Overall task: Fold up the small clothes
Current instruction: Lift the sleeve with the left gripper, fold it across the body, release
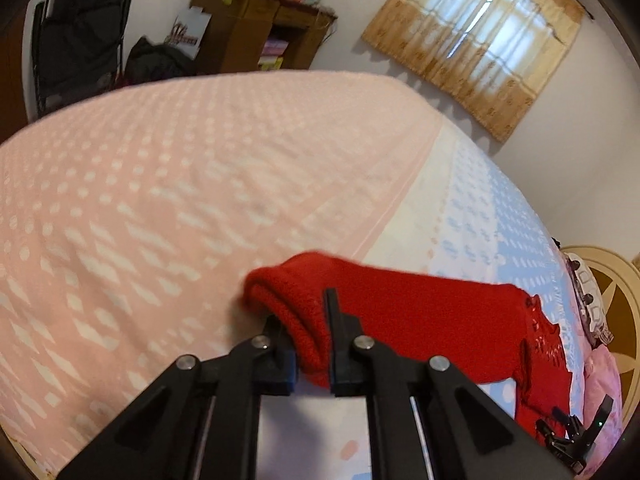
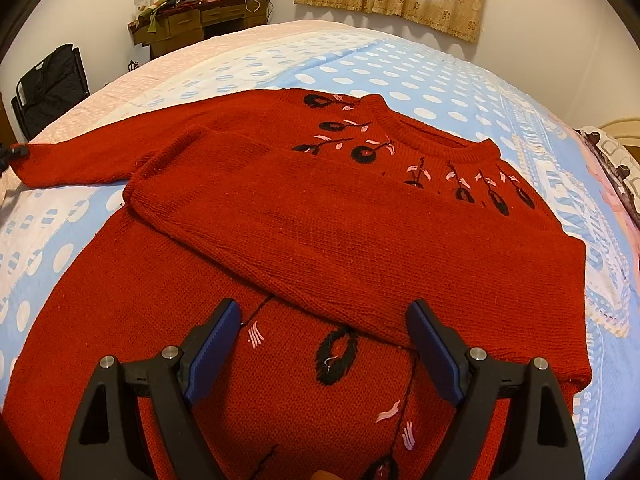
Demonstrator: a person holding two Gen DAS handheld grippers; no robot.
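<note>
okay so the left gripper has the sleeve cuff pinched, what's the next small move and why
Probably carry the cuff across onto the sweater body. The left gripper is shut on it, one sleeve already lies folded over the chest, and the right gripper hovers open.

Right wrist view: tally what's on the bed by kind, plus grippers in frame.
Red sweaters: 1
Grippers: 2, the right gripper with jaws open over the sweater body, the left gripper at the far sleeve cuff
Beds: 1
Total: 4
</note>
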